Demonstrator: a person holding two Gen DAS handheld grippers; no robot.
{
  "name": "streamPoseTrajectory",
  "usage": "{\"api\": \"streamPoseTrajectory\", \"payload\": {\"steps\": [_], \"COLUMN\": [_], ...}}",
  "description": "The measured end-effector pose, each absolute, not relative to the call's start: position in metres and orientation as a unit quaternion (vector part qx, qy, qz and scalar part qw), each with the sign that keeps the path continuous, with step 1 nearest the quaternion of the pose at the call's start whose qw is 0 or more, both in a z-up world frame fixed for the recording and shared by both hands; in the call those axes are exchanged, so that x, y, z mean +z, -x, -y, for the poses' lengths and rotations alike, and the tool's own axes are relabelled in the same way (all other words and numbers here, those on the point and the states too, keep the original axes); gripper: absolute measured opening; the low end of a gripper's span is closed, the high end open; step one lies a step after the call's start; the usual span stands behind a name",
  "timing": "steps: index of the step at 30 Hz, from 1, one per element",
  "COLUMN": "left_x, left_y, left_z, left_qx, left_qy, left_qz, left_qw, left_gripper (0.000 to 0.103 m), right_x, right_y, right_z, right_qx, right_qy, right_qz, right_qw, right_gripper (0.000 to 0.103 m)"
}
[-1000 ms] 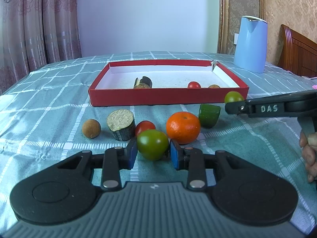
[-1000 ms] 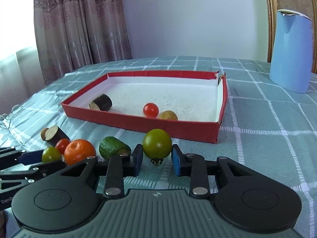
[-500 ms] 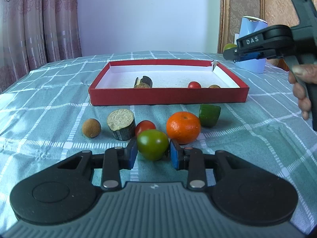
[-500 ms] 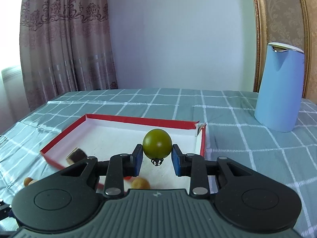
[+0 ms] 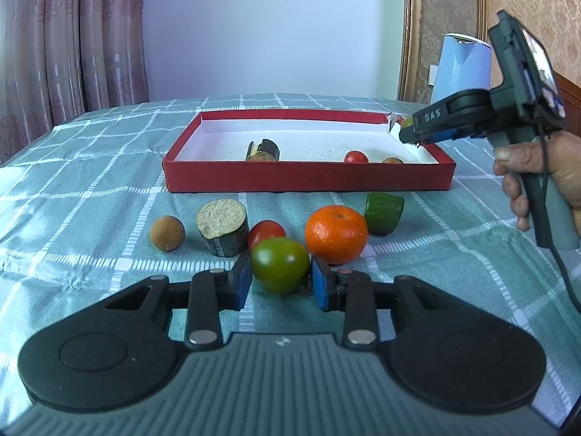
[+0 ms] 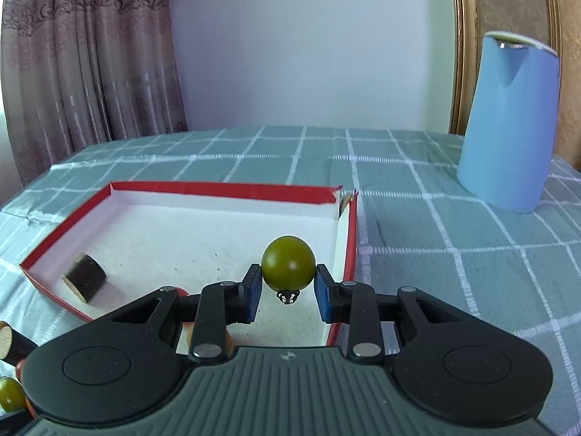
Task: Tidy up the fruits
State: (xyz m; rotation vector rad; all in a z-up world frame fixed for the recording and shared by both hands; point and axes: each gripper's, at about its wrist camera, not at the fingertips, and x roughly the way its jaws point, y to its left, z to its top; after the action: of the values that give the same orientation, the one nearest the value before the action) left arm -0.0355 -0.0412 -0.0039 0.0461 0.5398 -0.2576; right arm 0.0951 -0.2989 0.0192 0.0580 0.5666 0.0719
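My right gripper (image 6: 287, 292) is shut on a green tomato (image 6: 288, 263) and holds it above the right end of the red tray (image 6: 225, 189). It also shows in the left wrist view (image 5: 410, 134), over the tray's (image 5: 308, 180) right corner. My left gripper (image 5: 280, 281) sits low on the cloth with its pads on either side of another green tomato (image 5: 279, 264); a small gap shows at the right pad. In the tray lie an eggplant piece (image 5: 262, 149), a red cherry tomato (image 5: 356, 156) and a brown fruit (image 5: 392, 160).
On the cloth in front of the tray are a brown longan (image 5: 167, 233), a cut eggplant chunk (image 5: 222, 226), a red tomato (image 5: 265, 229), an orange (image 5: 336, 234) and a cucumber piece (image 5: 383, 211). A blue kettle (image 6: 508, 120) stands at the back right.
My right gripper has carried its green tomato up from the cloth and lowered it over the tray's right end. My left gripper and its tomato have stayed in place.
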Motion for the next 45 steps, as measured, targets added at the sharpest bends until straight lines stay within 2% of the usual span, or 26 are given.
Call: {"api": "streamPoseTrajectory", "payload": {"steps": [11, 13, 14, 15, 17, 26, 35, 40, 45], "left_x": [-0.004, -0.004, -0.004, -0.004, -0.004, -0.003, 0.002, 0.035, 0.074], "left_y": [0.036, 0.036, 0.036, 0.036, 0.036, 0.038, 0.053, 0.058, 0.019], "left_z": [0.042, 0.043, 0.043, 0.043, 0.043, 0.047, 0.047, 0.040, 0.033], "left_qx": [-0.126, -0.124, -0.124, -0.123, -0.122, -0.114, -0.105, -0.112, -0.083], "left_qy": [-0.026, -0.029, -0.029, -0.029, -0.028, -0.040, -0.058, -0.059, -0.072], "left_qz": [-0.266, -0.265, -0.265, -0.265, -0.265, -0.260, -0.242, -0.209, -0.182], "left_qw": [0.956, 0.956, 0.956, 0.956, 0.956, 0.958, 0.963, 0.970, 0.977], "left_gripper": [0.031, 0.031, 0.031, 0.031, 0.031, 0.031, 0.031, 0.031, 0.031], "right_x": [0.007, 0.013, 0.016, 0.020, 0.025, 0.016, 0.001, -0.002, -0.005], "right_y": [-0.100, -0.090, -0.082, -0.072, -0.053, 0.020, 0.028, 0.027, 0.026], "right_z": [0.292, 0.292, 0.293, 0.295, 0.298, 0.291, 0.276, 0.284, 0.296], "right_qx": [0.030, 0.021, 0.022, 0.028, 0.021, 0.045, 0.064, 0.066, 0.072], "right_qy": [-0.006, 0.000, 0.000, -0.005, -0.009, -0.017, -0.030, -0.057, -0.100], "right_qz": [-0.300, -0.287, -0.276, -0.263, -0.237, -0.219, -0.234, -0.241, -0.243], "right_qw": [0.954, 0.958, 0.961, 0.964, 0.971, 0.975, 0.970, 0.967, 0.962], "right_gripper": [0.032, 0.039, 0.048, 0.062, 0.077, 0.077, 0.077, 0.077, 0.077]}}
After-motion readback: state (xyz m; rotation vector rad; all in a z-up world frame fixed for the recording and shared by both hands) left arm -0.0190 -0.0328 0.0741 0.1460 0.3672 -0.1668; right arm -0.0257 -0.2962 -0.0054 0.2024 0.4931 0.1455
